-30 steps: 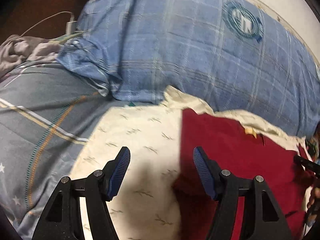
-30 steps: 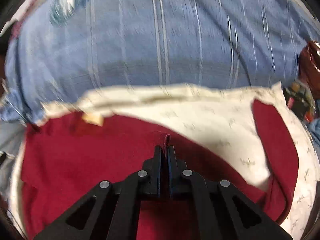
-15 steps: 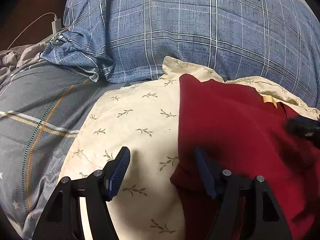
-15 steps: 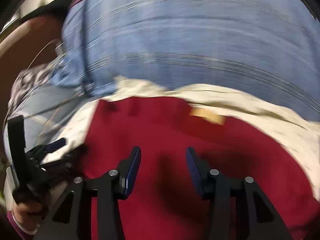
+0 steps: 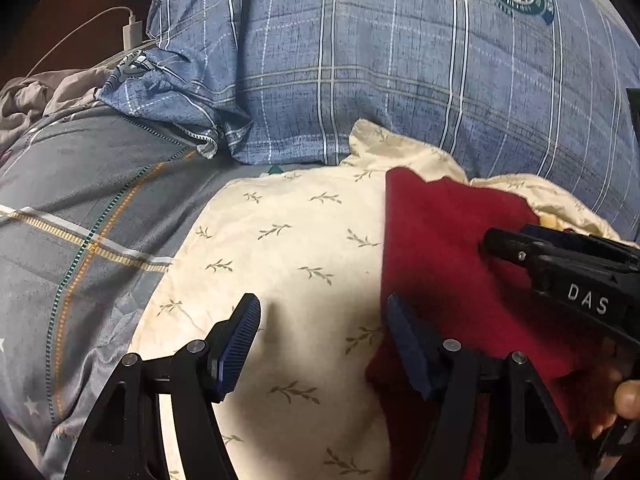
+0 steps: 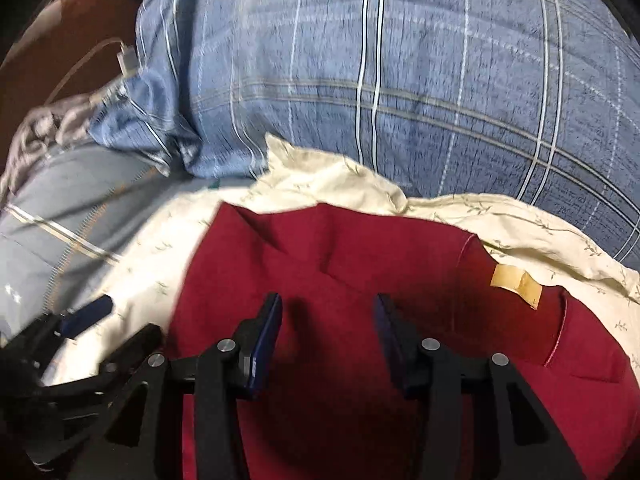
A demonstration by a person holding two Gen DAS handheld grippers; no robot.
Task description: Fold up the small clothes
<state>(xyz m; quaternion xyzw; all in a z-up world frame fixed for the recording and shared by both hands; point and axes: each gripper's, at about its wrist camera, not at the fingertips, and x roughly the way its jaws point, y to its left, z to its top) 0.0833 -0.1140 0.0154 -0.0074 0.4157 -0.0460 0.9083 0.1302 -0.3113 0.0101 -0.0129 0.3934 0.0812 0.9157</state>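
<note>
A dark red garment (image 5: 440, 248) lies folded on a cream leaf-print cloth (image 5: 288, 248). In the right wrist view the garment (image 6: 360, 248) shows a tan neck label (image 6: 516, 282). My left gripper (image 5: 322, 340) is open and empty, over the garment's left edge, its right finger over the red fabric. My right gripper (image 6: 326, 338) is open and empty just above the middle of the garment. The right gripper also shows in the left wrist view (image 5: 560, 268), and the left gripper shows at the lower left of the right wrist view (image 6: 84, 324).
A large blue plaid pillow (image 5: 400, 60) lies behind the cloth. A grey plaid bedsheet (image 5: 80, 220) spreads to the left. A white charger and cable (image 5: 130, 30) and crumpled grey fabric (image 5: 36, 96) sit at the far left.
My right gripper let go of the red fabric, opened, and swung left over the garment. The folded part now lies flat. My left gripper stayed open and moved slightly forward.
</note>
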